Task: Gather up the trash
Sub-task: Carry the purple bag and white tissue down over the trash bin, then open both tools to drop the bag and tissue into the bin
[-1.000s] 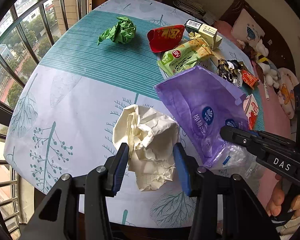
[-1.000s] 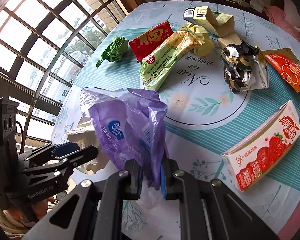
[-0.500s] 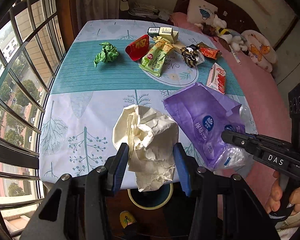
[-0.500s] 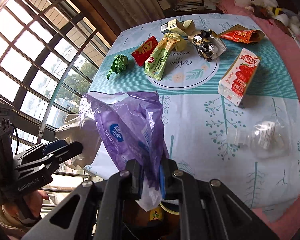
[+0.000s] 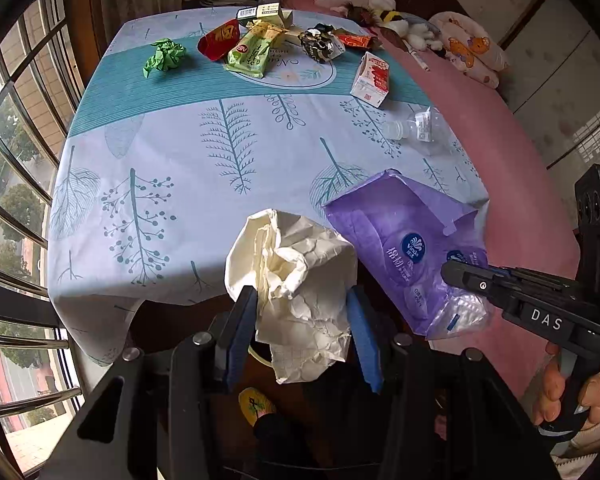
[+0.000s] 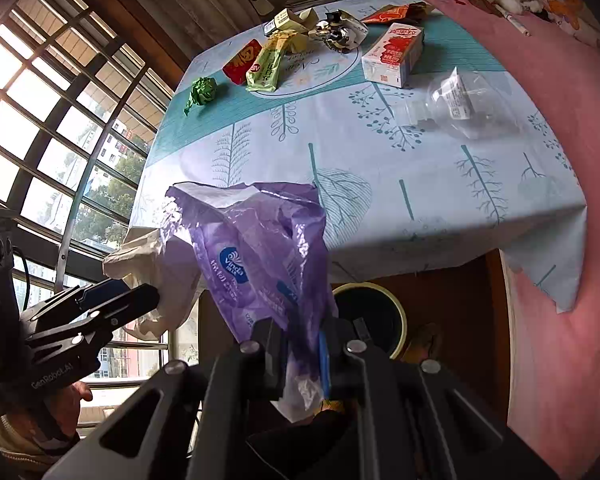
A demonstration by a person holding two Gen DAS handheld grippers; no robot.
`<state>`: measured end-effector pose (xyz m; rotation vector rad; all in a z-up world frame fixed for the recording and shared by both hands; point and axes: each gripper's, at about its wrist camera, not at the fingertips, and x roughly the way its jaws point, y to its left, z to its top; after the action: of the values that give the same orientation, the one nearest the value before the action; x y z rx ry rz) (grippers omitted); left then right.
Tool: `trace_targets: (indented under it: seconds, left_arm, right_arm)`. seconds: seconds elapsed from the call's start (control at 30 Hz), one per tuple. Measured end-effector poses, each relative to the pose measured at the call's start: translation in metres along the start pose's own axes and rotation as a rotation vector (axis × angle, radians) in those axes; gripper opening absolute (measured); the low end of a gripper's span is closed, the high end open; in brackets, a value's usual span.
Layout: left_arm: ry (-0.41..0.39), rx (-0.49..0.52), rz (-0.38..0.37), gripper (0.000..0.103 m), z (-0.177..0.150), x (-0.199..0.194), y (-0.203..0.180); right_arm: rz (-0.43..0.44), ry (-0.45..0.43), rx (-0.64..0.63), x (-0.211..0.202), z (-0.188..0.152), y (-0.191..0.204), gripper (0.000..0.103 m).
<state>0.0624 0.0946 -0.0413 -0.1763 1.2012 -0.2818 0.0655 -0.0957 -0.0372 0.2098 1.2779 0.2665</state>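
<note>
The left gripper (image 5: 302, 328) is clamped on a crumpled cream paper (image 5: 296, 276), its blue pads pressing both sides of the wad. At 3 o'clock from it, the right gripper (image 6: 302, 354) is pinched nearly closed on a purple bag (image 6: 260, 256), thin film squeezed between its jaws. Both loads hang off the near edge of the table (image 5: 172, 184), past its cloth.

Below them, at 6 o'clock in the right wrist view, a yellow-rimmed bin (image 6: 380, 312) sits on the floor, partly hidden by the bag and jaws.

Still on the table: a clear bottle (image 5: 424, 128) lying at 1 o'clock, a red-and-white carton (image 5: 372, 82) beyond it, then along the far edge a foil wad (image 5: 320, 42), an orange wrapper (image 5: 354, 41), a green packet (image 5: 250, 54), a red packet (image 5: 219, 40), a small box (image 5: 266, 12) and, at 11 o'clock, a green paper ball (image 5: 164, 58). A pink bed (image 5: 508, 152) with soft toys (image 5: 466, 50) flanks the table on the right; windows (image 5: 12, 160) on the left.
</note>
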Motion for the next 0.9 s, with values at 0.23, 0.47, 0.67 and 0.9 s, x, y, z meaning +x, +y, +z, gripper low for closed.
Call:
trace_targets:
  seconds: [0.23, 0.47, 0.67, 0.9]
  left_arm:
    - [0.114, -0.009, -0.002, 0.045, -0.039, 0.038, -0.013]
    - [0.218, -0.035, 0.035, 0.045, -0.073, 0.102, -0.014]
    - [0.258, -0.070, 0.086, 0.045, -0.093, 0.186, -0.004]
    - [0.274, -0.104, 0.120, 0.050, -0.106, 0.276, 0.016]
  right_arm:
    - [-0.047, 0.094, 0.146, 0.030, -0.048, -0.048, 0.012]
    - [-0.083, 0.204, 0.264, 0.096, -0.087, -0.090, 0.012]
    - [-0.121, 0.287, 0.300, 0.184, -0.107, -0.123, 0.012]
    - [-0.156, 0.355, 0.290, 0.288, -0.116, -0.152, 0.012]
